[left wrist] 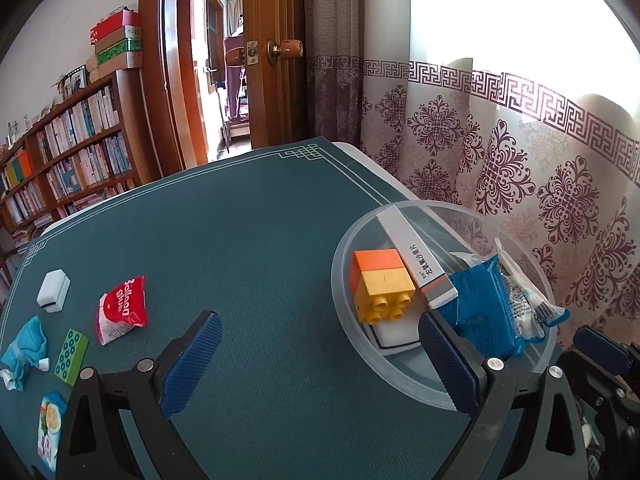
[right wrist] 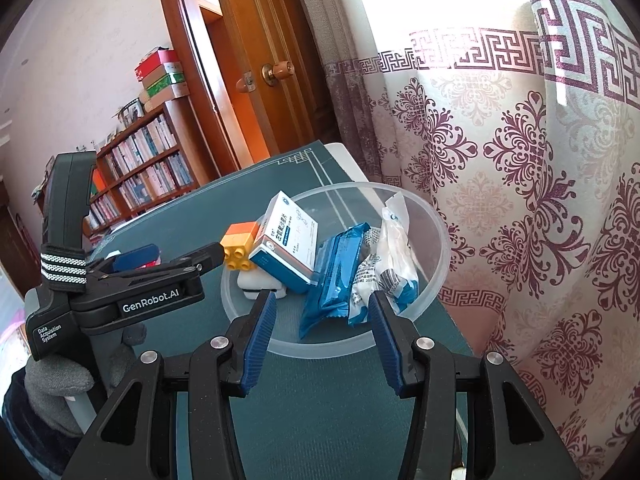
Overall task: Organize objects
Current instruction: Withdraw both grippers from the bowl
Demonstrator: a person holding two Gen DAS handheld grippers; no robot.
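On the dark green mat of the table (left wrist: 248, 240), near its far right corner, stood a clear plastic bowl (right wrist: 436, 240) holding the sorted things — an orange-and-yellow toy brick (left wrist: 380, 284), a white and blue medicine box (right wrist: 286, 242), a blue wrapped packet (right wrist: 332, 276), a white and blue sachet (right wrist: 394, 252) and a small white block (left wrist: 396, 334) underneath. The right tool (right wrist: 322, 336) hung just short of the bowl's near rim, its blue pads apart with nothing between them, the packet lying just beyond its tips. The left tool (left wrist: 320, 364) stood wide apart and empty, its right-hand pad over the bowl's near wall beside the packet, its other pad over bare mat.

Unsorted things lay well apart from the bowl at the mat's left edge: a red and white Balloon glue sachet (left wrist: 120, 310), a white case (left wrist: 53, 291), a green studded brick (left wrist: 71, 356), a crumpled teal wrapper (left wrist: 24, 346) and a printed packet (left wrist: 51, 424). Between them and the bowl the mat was open. The bowl sat close to the table's right edge, a patterned curtain (left wrist: 520, 168) hanging just beyond.

A grey-gloved hand (right wrist: 60, 384) gripped the left tool's handle from below — both tools slanted downward toward the table.
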